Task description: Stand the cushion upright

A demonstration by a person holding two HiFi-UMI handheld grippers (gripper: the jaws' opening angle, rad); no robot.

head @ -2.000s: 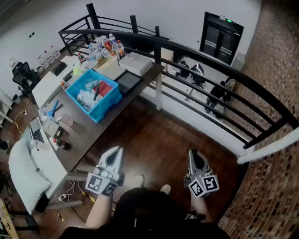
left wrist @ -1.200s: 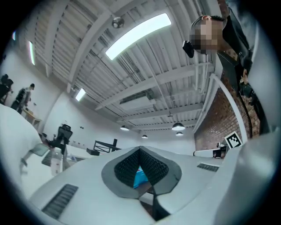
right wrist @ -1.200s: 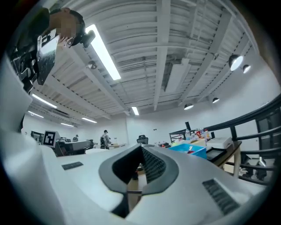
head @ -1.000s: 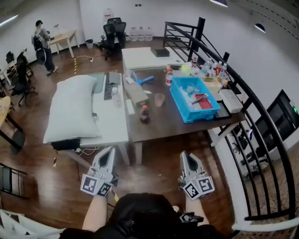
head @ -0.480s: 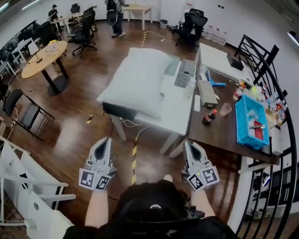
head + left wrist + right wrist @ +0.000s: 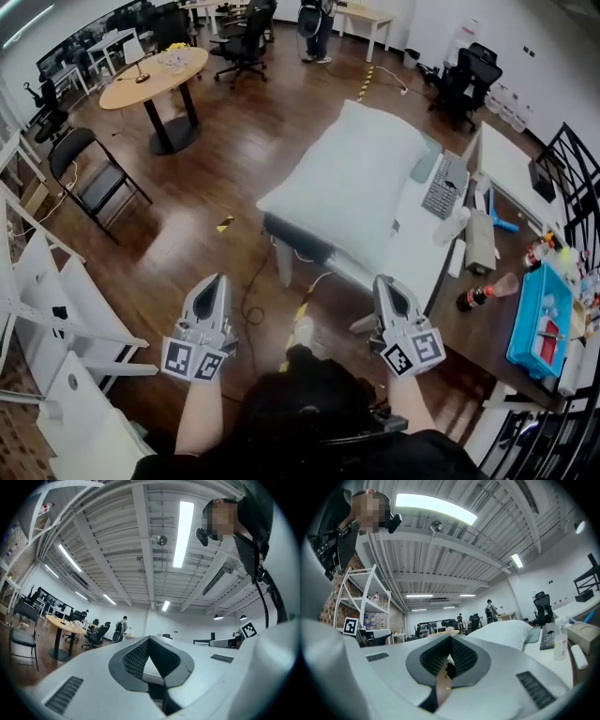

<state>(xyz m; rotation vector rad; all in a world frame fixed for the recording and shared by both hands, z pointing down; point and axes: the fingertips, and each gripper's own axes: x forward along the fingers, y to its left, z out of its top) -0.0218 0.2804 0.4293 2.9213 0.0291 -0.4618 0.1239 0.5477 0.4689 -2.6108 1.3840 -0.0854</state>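
Cushion point(image 6: 361, 183): nearer and more central than before; lies flat on desk point(image 6: 414, 251), well ahead of both grippers.
Left gripper point(image 6: 213, 283): jaws closed, empty, probably only carried forward.
Right gripper point(image 6: 386, 283): also closed, empty.

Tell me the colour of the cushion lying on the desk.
The cushion is plain white; the head view shows it best.

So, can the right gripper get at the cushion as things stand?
Probably yes, after a step closer: the cushion lies flat on the white desk ahead of the right gripper, nothing between, though its jaws are shut.
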